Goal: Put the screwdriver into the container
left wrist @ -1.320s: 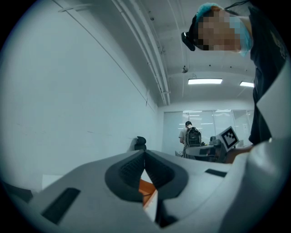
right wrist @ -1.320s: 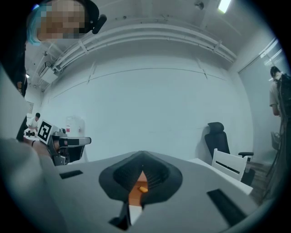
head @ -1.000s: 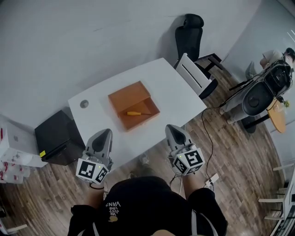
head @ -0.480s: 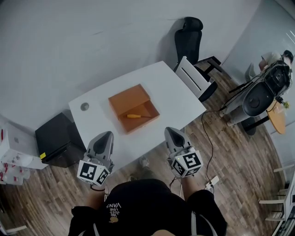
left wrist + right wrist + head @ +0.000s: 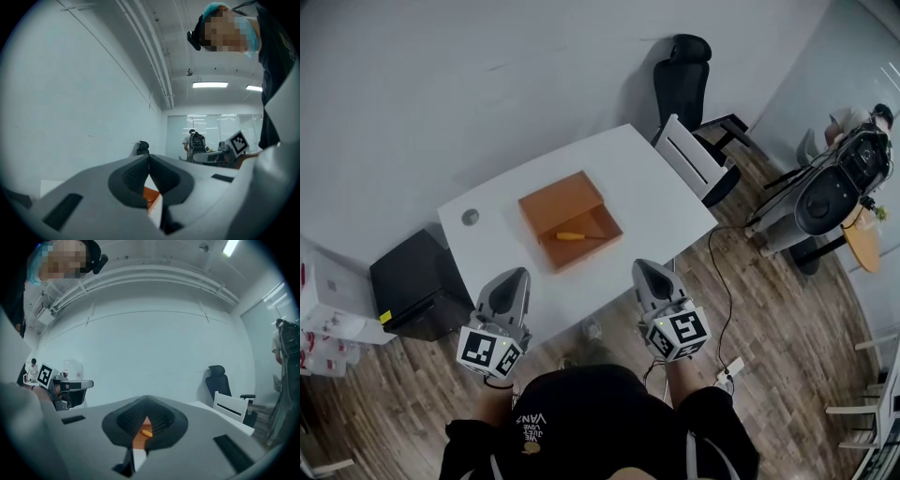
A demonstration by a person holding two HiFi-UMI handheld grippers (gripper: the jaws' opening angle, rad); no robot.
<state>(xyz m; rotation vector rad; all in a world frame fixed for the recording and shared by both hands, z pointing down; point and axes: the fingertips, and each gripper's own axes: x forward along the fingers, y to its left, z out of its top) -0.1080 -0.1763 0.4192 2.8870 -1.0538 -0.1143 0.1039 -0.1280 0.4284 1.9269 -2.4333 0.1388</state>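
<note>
- The screwdriver [image 5: 570,235] lies flat inside the open orange box [image 5: 581,249], near the middle of the frame in the head view. It runs roughly left to right across the box floor.
- The box sits on the white tabletop [image 5: 647,187] with its lid folded back toward the upper left.
- The left tool [image 5: 517,272] is at the lower left, off the near edge of the tabletop and well apart from the box. Its jaws are pressed together at the tips with nothing between them.
- The right tool [image 5: 642,264] is at the lower centre-right, also off the tabletop edge. Its jaws are fully closed and empty. In the right gripper view the screwdriver [image 5: 146,432] shows far off, through the slit below the joined tips.
- With the screwdriver in the box and both tools clear, the task looks finished.
- The screwdriver should be light and rigid, and not fragile.
- Its rounded yellow handle is probably smooth, so it may roll on a flat surface or twist in a loose grip.
- If it had to be lifted again, the thick handle would be the better hold, taken across its width near the middle. The thin shaft, too small to make out clearly here, would give the pads little to bear on.
</note>
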